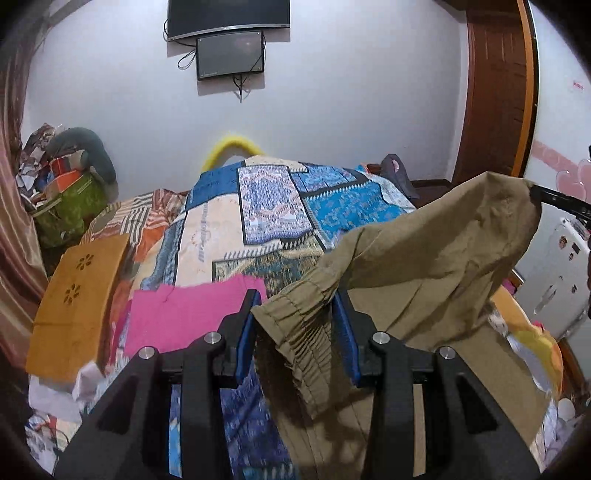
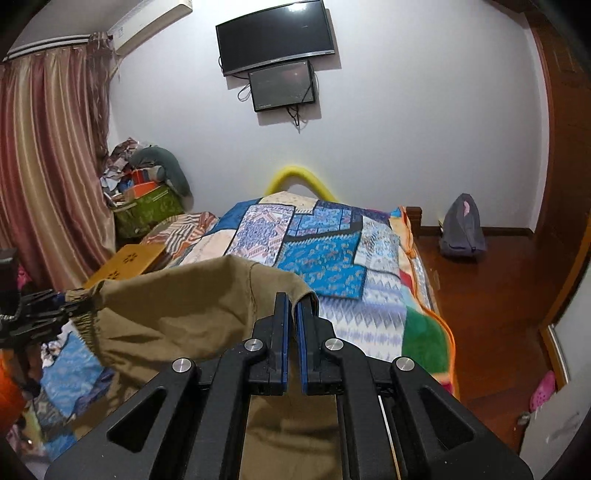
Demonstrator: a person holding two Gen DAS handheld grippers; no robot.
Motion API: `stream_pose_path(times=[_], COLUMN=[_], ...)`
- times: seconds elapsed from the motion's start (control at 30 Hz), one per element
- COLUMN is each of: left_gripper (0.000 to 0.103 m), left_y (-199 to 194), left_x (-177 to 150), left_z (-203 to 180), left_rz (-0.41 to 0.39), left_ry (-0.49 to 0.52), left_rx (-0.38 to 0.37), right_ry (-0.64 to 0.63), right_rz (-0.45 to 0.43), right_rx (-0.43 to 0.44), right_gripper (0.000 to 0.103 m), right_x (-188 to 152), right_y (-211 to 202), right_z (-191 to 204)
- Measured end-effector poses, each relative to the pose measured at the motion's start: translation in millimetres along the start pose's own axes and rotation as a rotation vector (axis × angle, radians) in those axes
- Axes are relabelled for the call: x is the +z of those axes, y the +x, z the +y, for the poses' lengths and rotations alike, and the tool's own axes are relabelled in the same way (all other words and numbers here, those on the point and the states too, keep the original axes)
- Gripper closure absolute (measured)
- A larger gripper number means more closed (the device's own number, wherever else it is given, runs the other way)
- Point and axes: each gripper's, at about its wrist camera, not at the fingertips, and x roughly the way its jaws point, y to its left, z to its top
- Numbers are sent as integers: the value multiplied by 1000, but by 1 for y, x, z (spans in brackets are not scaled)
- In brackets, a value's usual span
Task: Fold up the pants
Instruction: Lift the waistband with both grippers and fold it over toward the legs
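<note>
— Closest to me, the left gripper (image 1: pixel 295 314) has the gathered elastic waistband of the khaki pants (image 1: pixel 424 266) bunched between its blue pads (image 1: pixel 243 347). The jaws stand apart, the cloth filling the gap.

— So is it actually pinching the fabric?

— I cannot tell for sure; the waistband sits between the pads, but whether they press on it is unclear. The right gripper (image 2: pixel 292 314) is plainer: its jaws are nearly together, clamped on a fold of the pants (image 2: pixel 177 306).

— Where do the pants hang?

— Lifted above the bed, stretched between the two grippers, with the rest draping down beneath them. The right gripper (image 1: pixel 561 201) shows at the far edge of the cloth from the left side.

— And underneath?

— A patchwork quilt (image 2: pixel 325 258) in blue and cream covers the bed. A pink cloth (image 1: pixel 184 314) lies on it near the left gripper, an orange-brown folded piece (image 1: pixel 77 299) beside that. A television (image 2: pixel 275 35) hangs on the wall.
</note>
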Motion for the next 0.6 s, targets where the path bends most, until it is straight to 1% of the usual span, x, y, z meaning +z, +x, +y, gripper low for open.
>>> stream_pose_path(times=[0.1,0.17,0.2,0.23,0.3,0.47,0.6], left_gripper=[68,70,75,77,77,79,80], left_y=[-15,-26,-32,-36,-46,-56,-62], left_x=[-19,-32,-39,-44,-59,-91,-115], left_z=[-6,-9,-11,-12,-17,-28,-30], left_rz=[15,22,31,37,43,84,126], left_ry=[12,13,14,17,29,59,53], left_rx=[5,-6,-12,-15,-2,20,1], right_ry=[35,49,56,63,73,83,103], right_rz=[-1,4,7,11,22,61,86], right_rx=[19,23,25,26,25,6,9], right_gripper=[99,99,99,99,99,99,99], right_x=[-20,-36,-42,-49,-63,-94,-115], right_y=[-21,-33,-39,-43,-49,-61,-71], right_z=[1,2,3,4,4,4,5])
